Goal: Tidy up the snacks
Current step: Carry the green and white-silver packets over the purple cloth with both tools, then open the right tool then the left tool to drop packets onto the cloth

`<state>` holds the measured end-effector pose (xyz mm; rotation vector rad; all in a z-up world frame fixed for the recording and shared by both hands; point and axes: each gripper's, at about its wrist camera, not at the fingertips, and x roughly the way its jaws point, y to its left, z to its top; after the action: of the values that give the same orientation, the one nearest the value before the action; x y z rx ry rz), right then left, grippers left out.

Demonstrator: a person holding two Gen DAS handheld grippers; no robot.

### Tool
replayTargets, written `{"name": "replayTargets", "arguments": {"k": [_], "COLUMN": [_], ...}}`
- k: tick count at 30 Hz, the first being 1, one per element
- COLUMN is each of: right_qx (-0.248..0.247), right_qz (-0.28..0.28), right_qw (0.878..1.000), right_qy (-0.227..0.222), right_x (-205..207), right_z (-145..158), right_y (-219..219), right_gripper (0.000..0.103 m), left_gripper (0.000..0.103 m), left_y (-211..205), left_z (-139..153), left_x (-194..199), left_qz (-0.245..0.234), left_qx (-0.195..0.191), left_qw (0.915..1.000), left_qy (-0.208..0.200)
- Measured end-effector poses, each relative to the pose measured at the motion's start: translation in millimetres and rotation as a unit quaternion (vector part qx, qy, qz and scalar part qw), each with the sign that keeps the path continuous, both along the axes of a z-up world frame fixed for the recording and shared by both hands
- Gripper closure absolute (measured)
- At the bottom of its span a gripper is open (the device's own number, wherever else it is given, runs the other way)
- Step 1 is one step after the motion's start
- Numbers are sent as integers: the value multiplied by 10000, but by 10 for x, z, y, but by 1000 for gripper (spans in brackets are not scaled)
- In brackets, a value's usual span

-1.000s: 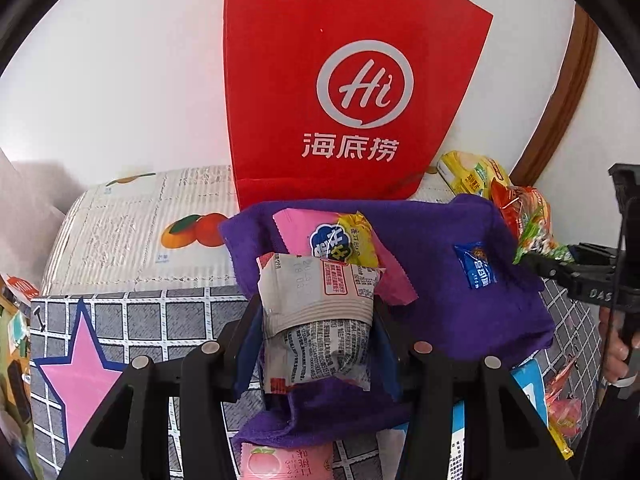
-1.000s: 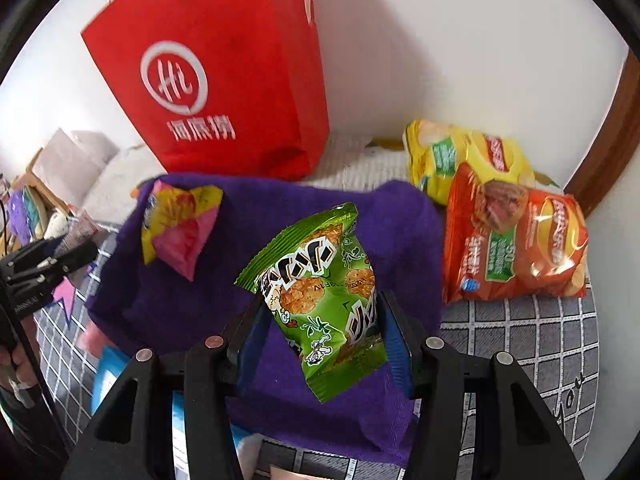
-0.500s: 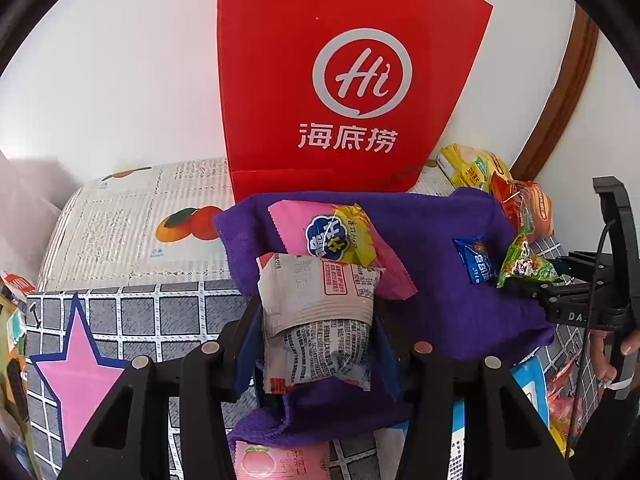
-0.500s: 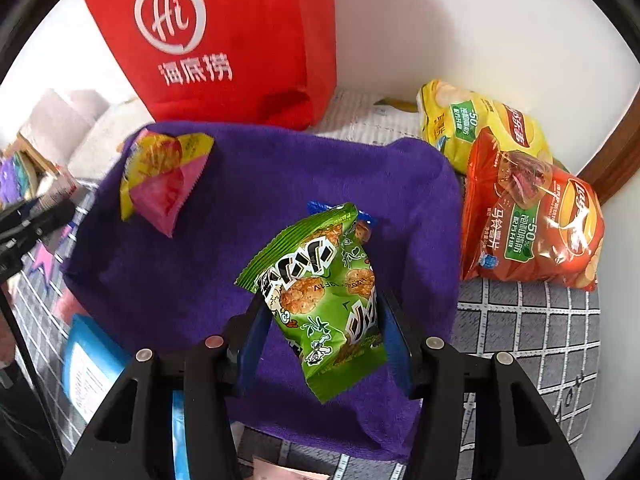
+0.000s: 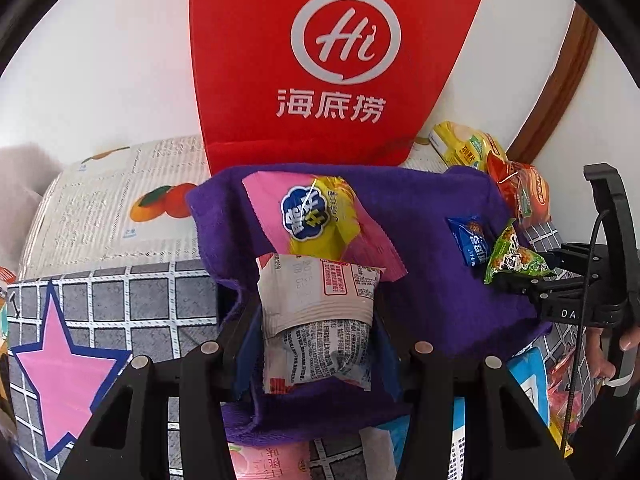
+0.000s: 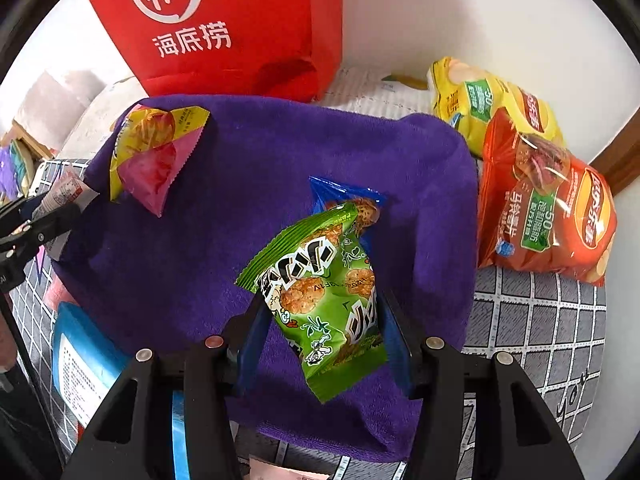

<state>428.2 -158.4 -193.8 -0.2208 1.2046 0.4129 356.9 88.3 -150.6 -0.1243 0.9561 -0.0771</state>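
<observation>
My left gripper [image 5: 316, 340] is shut on a white and grey snack packet [image 5: 316, 316], held over the near edge of a purple towel [image 5: 420, 280]. A pink and yellow packet [image 5: 316, 220] lies on the towel just beyond it. My right gripper [image 6: 324, 332] is shut on a green rice-cracker packet [image 6: 320, 296], held low over the towel [image 6: 224, 240], right above a small blue packet [image 6: 340, 196]. The right gripper with its green packet [image 5: 512, 256] also shows at the right of the left wrist view, next to the blue packet [image 5: 470, 240].
A red paper bag [image 5: 332, 60] stands against the wall behind the towel. Yellow [image 6: 488, 104] and orange [image 6: 548, 208] chip bags lie to the right. A blue and white pack [image 6: 84, 360] and a pink packet [image 5: 272, 460] lie under the towel's near edge. The checked cloth [image 5: 120, 304] has a pink star.
My right gripper has moved forward and down over the towel with the green packet, now above the blue packet. My left gripper has edged closer to the towel with its packet.
</observation>
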Motion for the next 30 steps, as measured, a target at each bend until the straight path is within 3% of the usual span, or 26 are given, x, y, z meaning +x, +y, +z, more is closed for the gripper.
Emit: {"name": "replayTargets", "arguments": {"k": [12,15,24,28,30], "right_qx": [-102,-88,293,665,708], "right_qz": [-38,-68,-357,-474,-493], "right_qw": [9998,9999,9979,9933,9914], "right_qy": [156,124,-454,-814,-985], "right_x": [58,68,44,-27,-63], "right_z": [-107,-81,285,492,583], "right_y": [124,128,-6,-50,-68], "right_gripper": [49,39,37,37,37], "left_gripper": [53,52,49,36,35], "left_y": [-75,-67,-74,-91,-73], "left_z": [-126,-122,-126,-83,-37], "left_x": [44,38,41,41,15], "left_qz": [-34,-39,-136,-124,-78], "left_qx": [-74,-125,-133,-80,-27], "left_qw": [9998,9997,9996,9997,9999], "left_qy": [196,193,213,201,150]}}
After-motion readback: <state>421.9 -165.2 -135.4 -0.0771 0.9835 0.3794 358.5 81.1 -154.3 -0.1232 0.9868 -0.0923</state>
